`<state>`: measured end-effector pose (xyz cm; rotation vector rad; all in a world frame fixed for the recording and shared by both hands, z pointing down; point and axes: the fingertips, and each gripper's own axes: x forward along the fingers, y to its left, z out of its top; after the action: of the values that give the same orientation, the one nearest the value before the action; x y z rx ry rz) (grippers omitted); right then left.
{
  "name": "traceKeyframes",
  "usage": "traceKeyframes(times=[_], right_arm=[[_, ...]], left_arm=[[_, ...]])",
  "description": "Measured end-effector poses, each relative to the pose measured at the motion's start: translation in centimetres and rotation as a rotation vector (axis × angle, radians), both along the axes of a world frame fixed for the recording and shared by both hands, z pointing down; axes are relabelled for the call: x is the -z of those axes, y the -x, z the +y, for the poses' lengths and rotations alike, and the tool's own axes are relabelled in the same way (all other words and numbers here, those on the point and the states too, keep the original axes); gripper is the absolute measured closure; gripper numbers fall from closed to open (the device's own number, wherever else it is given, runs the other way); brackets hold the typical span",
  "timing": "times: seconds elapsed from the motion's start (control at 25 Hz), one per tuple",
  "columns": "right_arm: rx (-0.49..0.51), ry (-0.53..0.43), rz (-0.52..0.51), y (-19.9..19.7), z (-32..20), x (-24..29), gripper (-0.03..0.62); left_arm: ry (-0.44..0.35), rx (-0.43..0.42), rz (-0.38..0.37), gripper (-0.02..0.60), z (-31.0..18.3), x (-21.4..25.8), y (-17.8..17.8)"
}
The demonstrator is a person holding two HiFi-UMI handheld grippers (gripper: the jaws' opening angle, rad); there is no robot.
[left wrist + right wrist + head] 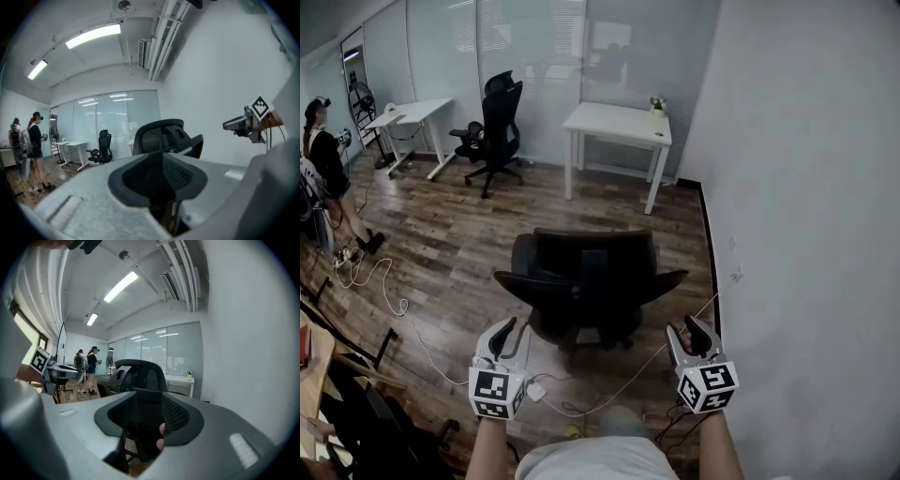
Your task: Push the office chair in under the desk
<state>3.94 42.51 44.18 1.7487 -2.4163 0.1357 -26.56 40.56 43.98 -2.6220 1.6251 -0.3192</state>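
A black office chair (pixel 586 281) stands on the wooden floor with its back towards me. It is well short of the white desk (pixel 619 127) by the glass wall. My left gripper (pixel 508 339) hovers just behind the chair's left side and my right gripper (pixel 692 337) just behind its right armrest. Both are open, with nothing between the jaws and clear of the chair. The left gripper view looks at the chair's backrest (pixel 164 136) and the right gripper (pixel 246 123). In the right gripper view I see the chair (pixel 140 376), the desk (pixel 180 380) and the left gripper (pixel 51 369).
A white wall (pixel 806 187) runs close along the right. A second black chair (pixel 497 131) and another white desk (pixel 412 114) stand at the far left. A person (pixel 323 150) stands by the left edge. Cables (pixel 384 291) trail over the floor, and a small plant (pixel 657 105) sits on the near desk.
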Motion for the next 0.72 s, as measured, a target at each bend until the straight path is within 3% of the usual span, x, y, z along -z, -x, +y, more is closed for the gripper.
traceKeyframes(times=[0.44, 0.72], right_arm=[[0.01, 0.013, 0.018, -0.5, -3.9, -0.2, 0.444], [0.094, 0.02, 0.036, -1.0, -8.5, -0.6, 0.444]], left_arm=[[0.026, -0.031, -0.015, 0.488, -4.0, -0.4, -1.0], [0.05, -0.005, -0.029, 0.488, -8.0, -0.9, -1.8]])
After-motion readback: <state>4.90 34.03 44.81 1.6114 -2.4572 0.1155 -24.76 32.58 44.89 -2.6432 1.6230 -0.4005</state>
